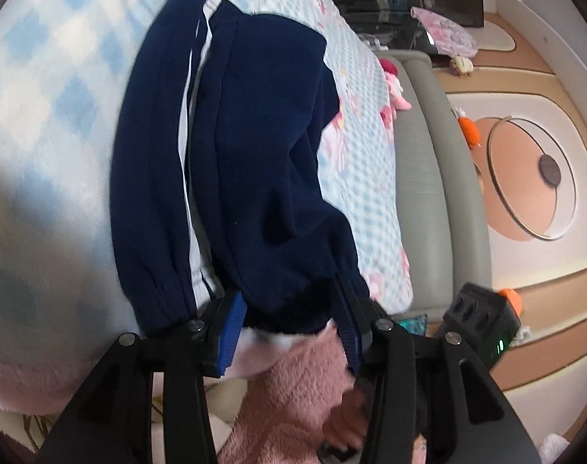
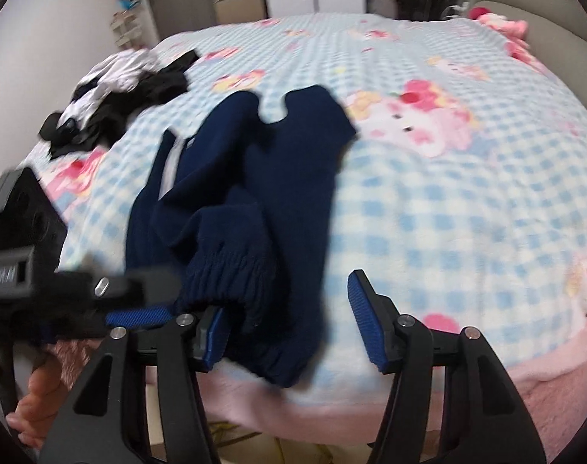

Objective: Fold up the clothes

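Navy trousers with a white side stripe lie folded lengthwise on the blue checked blanket, their elastic cuffs at the near edge of the bed. My left gripper is open, and a cuff bulges into the gap between its blue pads. In the right wrist view the same trousers run away from me. My right gripper is open too: the cuffs lie between its fingers close to the left one, and the right pad stands clear of the cloth. The left gripper's blue pad shows blurred at the left.
A heap of black and white clothes lies at the bed's far left. A grey headboard and a pink plush toy border the bed. The blanket's pink hem hangs over the near edge. A person's hand holds the left tool.
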The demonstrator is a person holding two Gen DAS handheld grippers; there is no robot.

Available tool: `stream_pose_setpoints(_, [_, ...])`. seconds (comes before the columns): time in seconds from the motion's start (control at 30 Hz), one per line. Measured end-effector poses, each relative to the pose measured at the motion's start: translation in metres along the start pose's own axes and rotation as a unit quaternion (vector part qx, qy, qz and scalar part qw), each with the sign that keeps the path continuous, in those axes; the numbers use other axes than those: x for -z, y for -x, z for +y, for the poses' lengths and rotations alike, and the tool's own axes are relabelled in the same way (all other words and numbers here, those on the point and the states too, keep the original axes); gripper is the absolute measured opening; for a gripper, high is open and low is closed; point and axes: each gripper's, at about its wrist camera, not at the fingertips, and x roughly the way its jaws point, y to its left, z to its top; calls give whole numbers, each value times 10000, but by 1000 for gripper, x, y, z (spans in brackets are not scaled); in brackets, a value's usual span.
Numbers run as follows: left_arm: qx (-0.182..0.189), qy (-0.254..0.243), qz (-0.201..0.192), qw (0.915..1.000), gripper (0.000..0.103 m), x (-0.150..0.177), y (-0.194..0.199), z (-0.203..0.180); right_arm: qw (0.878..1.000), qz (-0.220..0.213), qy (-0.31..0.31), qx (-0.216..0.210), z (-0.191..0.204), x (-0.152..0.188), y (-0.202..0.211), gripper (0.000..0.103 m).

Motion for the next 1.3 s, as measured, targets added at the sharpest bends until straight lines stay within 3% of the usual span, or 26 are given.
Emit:
stream_pose_setpoints(0.23, [468,389,125,9981,64,2,-4,13,9985,-143,-325,-414,-10,0,4,54])
stream_pose_setpoints(0.3, [391,325,15,9987,62,2,-4,8,9983,-122,-342,-450,-9,-1,2,54])
stream_pose_setpoints(0.33, [345,263,-47,9990,56,2,-4,5,9985,-80,-311,-451,-8,-1,1,54])
stream_pose_setpoints(0.37, [290,167,-109,9994,42,2,-1,2,9987,-38,-250,-440,-5,0,-1,54])
stream_pose_setpoints(0.47, [-133,-299,-394,9987,21,-2,9,-15,9996,22,19,-276,1,1,-2,55])
stream_pose_setpoints(0.57, [-712,-806,-778,9912,11,-8,28,-30,9979,291,321,480,-2,1,-6,64])
stream_pose_setpoints(0.63, [-1217,-1120,-889,9822,9,-13,36,-37,9959,439,434,657,-8,3,-10,67])
stream_pose_setpoints(0.73, [-1627,-1209,-564,9776,9,-14,33,-27,9963,610,217,568,-18,5,-10,68])
stream_pose_setpoints(0.77, [-1617,-1158,-422,9791,9,-12,32,-21,9967,602,167,514,-19,5,-8,68])
stream_pose_setpoints(0.83, [-989,-751,-141,9922,11,-7,28,-6,9979,515,109,391,-17,2,-2,68])
stream_pose_setpoints(0.87, [-821,-595,-94,9948,16,-6,27,0,9986,451,113,255,-15,1,-1,68])
stream_pose_setpoints(0.9, [-748,-512,-93,9958,31,-6,27,3,9989,416,132,157,-12,0,-1,67])
stream_pose_setpoints(0.93, [-688,-454,-91,9966,38,-6,26,4,9990,400,151,91,-9,0,-2,67])
stream_pose_setpoints(1.0, [-641,-477,-75,9968,47,-8,21,-1,9993,338,124,28,-7,-1,-5,67])
stream_pose_setpoints(1.13, [-626,-626,-71,9960,46,-10,11,-8,9992,200,-183,-298,-12,-1,-2,66])
stream_pose_setpoints(1.23, [-268,-526,-143,9982,44,-12,6,-10,9983,23,-398,-418,-18,-2,5,64])
stream_pose_setpoints(1.3, [-65,-499,-247,9984,33,-14,9,-12,9975,-43,-490,-514,-22,-3,8,64])
